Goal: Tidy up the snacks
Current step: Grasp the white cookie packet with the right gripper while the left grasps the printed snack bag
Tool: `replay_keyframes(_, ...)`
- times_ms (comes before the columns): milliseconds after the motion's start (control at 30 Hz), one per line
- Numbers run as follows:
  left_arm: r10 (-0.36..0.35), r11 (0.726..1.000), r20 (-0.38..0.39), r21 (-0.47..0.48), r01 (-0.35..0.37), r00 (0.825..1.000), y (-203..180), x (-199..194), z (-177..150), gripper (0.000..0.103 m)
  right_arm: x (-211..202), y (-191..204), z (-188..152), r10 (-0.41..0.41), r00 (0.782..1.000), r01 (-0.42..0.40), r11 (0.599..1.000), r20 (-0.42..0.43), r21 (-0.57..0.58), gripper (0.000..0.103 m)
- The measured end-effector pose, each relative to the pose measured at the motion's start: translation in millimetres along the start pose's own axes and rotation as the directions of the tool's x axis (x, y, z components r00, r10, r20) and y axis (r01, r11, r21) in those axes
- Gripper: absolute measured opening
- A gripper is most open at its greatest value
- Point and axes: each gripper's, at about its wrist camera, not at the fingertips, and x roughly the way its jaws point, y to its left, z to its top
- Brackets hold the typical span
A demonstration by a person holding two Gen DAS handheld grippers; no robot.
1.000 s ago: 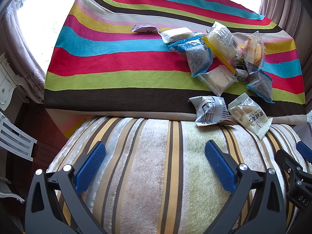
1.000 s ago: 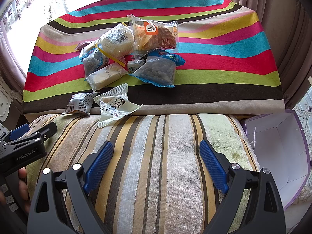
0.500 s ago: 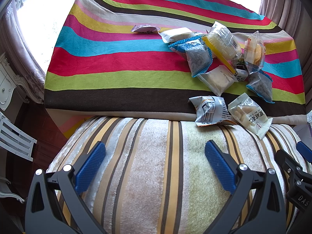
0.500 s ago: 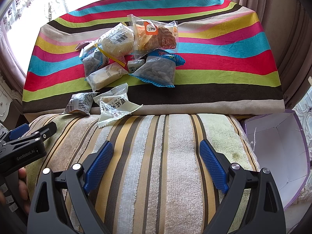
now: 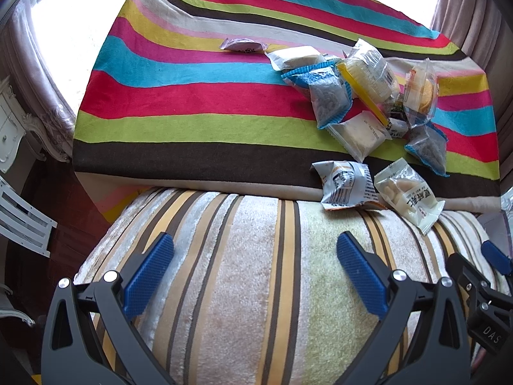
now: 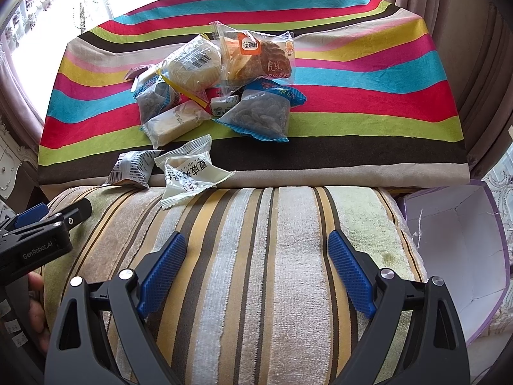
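Several snack packets lie heaped on a bright striped cloth [image 5: 179,102]; the pile [image 5: 362,96] is at right in the left wrist view and centre-left in the right wrist view [image 6: 218,89]. Two packets rest at the cloth's near edge: a grey-printed one [image 5: 344,187] [image 6: 133,173] and a pale one [image 5: 407,192] [image 6: 186,171]. A small purple packet [image 5: 242,45] lies apart, farther back. My left gripper [image 5: 255,268] is open above a striped cushion, nothing between its fingers. My right gripper [image 6: 256,268] is open over the same cushion.
The plush striped cushion [image 6: 256,256] fills the foreground. An open white box with purple edges [image 6: 458,250] stands to the right of it. Curtains [image 6: 465,32] hang at the right, white furniture [image 5: 12,147] at the left. The cloth's left half is bare.
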Motion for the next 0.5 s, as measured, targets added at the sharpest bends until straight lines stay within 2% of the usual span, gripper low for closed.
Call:
replay_keyframes(267, -0.01, 1.0, 0.004, 0.005, 0.009, 1.0, 3, -2, 6, 0.102, 13, 2, 18, 0.019, 0.998, -0.02, 1.0, -0.067, -0.016, 0.088)
replay_keyframes(333, -0.077, 0.997, 0.023, 0.0, 0.078, 0.997, 3, -7, 12, 0.102, 17, 4, 22, 0.03, 0.998, -0.032, 0.999, -0.06, -0.036, 0.087)
replay_keyframes(500, -0.151, 0.988, 0.055, 0.034, 0.149, 0.987, -12, -6, 30, 0.102, 23, 8, 31, 0.081, 0.995, -0.083, 0.996, -0.053, -0.041, 0.087)
